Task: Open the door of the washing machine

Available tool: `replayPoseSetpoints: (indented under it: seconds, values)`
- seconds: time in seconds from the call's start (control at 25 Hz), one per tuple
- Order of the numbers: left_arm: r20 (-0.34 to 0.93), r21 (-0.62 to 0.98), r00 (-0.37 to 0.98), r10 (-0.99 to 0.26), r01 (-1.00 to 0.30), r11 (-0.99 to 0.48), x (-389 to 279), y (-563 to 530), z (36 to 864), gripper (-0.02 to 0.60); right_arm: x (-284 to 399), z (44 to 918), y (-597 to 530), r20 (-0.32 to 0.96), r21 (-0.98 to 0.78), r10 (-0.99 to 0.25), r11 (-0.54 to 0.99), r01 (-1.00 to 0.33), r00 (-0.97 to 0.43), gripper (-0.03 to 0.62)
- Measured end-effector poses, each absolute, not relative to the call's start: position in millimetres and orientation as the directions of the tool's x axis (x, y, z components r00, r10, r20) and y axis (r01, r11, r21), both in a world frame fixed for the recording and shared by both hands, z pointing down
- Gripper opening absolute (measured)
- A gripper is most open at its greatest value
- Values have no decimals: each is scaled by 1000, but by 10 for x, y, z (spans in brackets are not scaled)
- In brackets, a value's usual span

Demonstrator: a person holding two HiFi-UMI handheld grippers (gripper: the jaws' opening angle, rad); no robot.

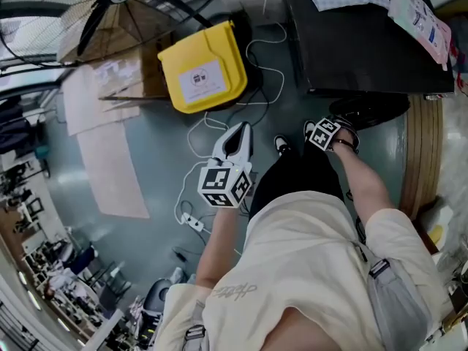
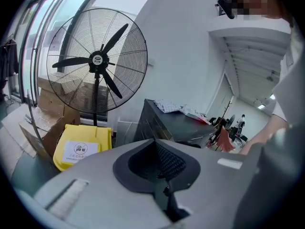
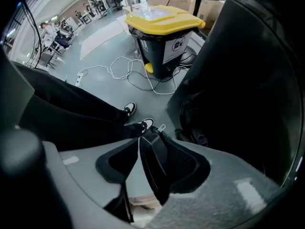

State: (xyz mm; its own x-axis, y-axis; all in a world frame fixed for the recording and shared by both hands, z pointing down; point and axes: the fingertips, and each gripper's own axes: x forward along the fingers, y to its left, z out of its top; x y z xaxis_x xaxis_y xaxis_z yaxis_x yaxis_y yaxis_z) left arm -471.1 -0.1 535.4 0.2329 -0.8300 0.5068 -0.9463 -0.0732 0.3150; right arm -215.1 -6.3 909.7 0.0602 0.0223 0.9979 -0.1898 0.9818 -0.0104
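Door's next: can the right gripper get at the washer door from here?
Probably yes: the right gripper hangs close beside the door, jaws apart and empty, and nothing shows between them.

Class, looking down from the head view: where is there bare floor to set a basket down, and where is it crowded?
Free: the grey floor between the pale flat sheet and the white cable. Crowded: the gap between the yellow bin and the washing machine, where cable loops lie, and the spot around the person's shoes.
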Motion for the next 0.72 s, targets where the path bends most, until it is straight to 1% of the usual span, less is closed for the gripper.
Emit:
replayPoseSetpoints:
  seconds: [0.2,0.4,0.6,0.72]
  values:
    - [509,319,291,-810,-938,-137,-4669,-49,5368,18,-2054,9019,7,999,35,-34,958,-284,9,195]
    - [492,320,348,-798,-925,-206,-4555,-139,5363,18,-1956,8914,-19,995,47,-79,890,-453,-52,195]
    - [477,292,391,-787,-915,-278,-4439,-166,5330,18,-1898,8764,-26,980,-9,-117,787,-617,-163,193]
    - [469,272,412,-781,-909,-315,-4367,-186,5330,18,-1755,8701,-42,972,-33,-147,692,-721,-185,190]
